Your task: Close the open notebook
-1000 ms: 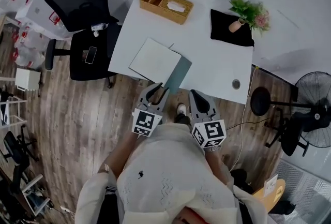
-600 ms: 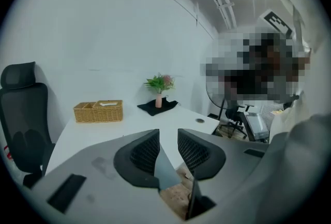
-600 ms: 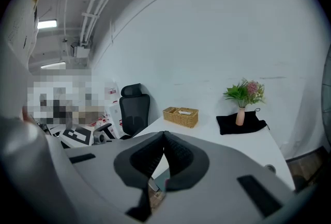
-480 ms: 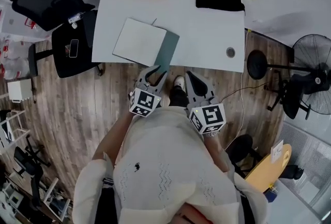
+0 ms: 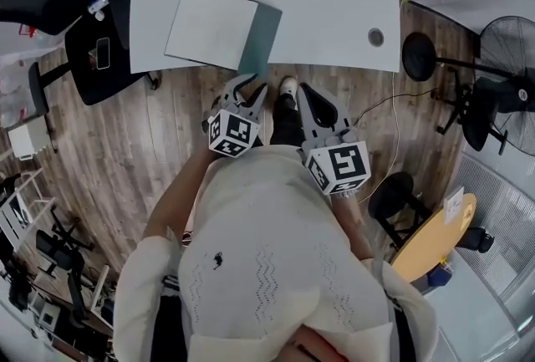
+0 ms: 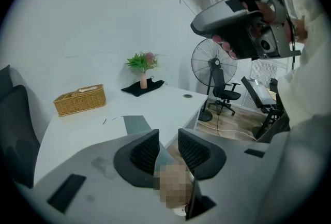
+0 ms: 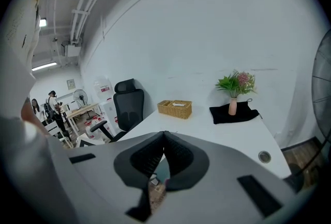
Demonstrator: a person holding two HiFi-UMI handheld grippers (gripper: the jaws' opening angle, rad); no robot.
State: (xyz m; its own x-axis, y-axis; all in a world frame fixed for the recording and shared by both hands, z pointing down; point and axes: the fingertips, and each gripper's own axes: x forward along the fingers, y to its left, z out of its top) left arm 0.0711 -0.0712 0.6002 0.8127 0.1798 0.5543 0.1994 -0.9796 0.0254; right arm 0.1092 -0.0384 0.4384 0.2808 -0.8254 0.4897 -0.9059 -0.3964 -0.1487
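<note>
Just ahead of the left hand-held gripper (image 5: 248, 89), the open notebook (image 5: 213, 28) lies flat on the white desk (image 5: 334, 17), its white page facing up and its teal cover (image 5: 261, 36) spread out on the side nearer the right hand-held gripper (image 5: 304, 91). The cover's near corner reaches the desk edge closest to both tools. Neither tool touches the notebook; both hang over the wooden floor (image 5: 167, 143), just short of that edge, side by side in front of the person's torso.

The left hand-held gripper (image 6: 169, 137) has its jaws parted by a narrow gap, and nothing sits between them. Beyond its tips the teal cover (image 6: 135, 123) shows on the desk (image 6: 170, 106). The right hand-held gripper (image 7: 164, 134) has its jaws pressed together at the tips, with nothing held.

Far beyond the left tool, across the desk, stand a wicker basket (image 6: 80, 100) and a potted plant (image 6: 143, 65) on a black cloth (image 6: 142, 87). To the outer side of the left tool is a black office chair (image 5: 75, 43) with a phone (image 5: 102, 53) on its seat. To the outer side of the right tool stands a pedestal fan (image 5: 506, 38).
</note>
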